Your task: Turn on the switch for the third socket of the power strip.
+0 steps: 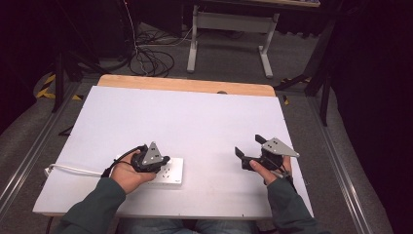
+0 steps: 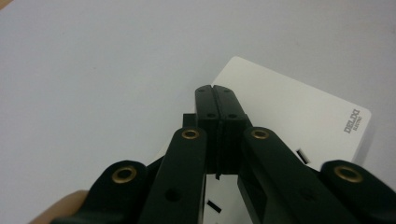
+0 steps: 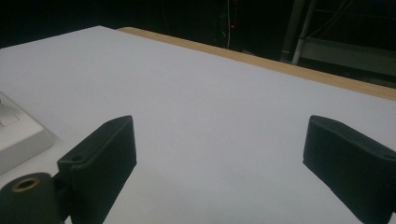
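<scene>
Both my hands are low at the near edge of the desk [image 1: 195,117]. My left tongs [image 2: 215,100] are pressed together, tips hovering right over the white power strip [image 2: 299,116], which lies directly under them with its cord [image 1: 73,169] trailing off to their left. My right tongs [image 3: 219,140] are spread wide with nothing between them, well apart from the strip, over bare white desk.

Grey "DELIXI" brand print, smaller unreadable line under it, on corner of white power strip [image 2: 299,116], right side of left gripper view, text running tilted upward. No other readable text anywhere.
</scene>
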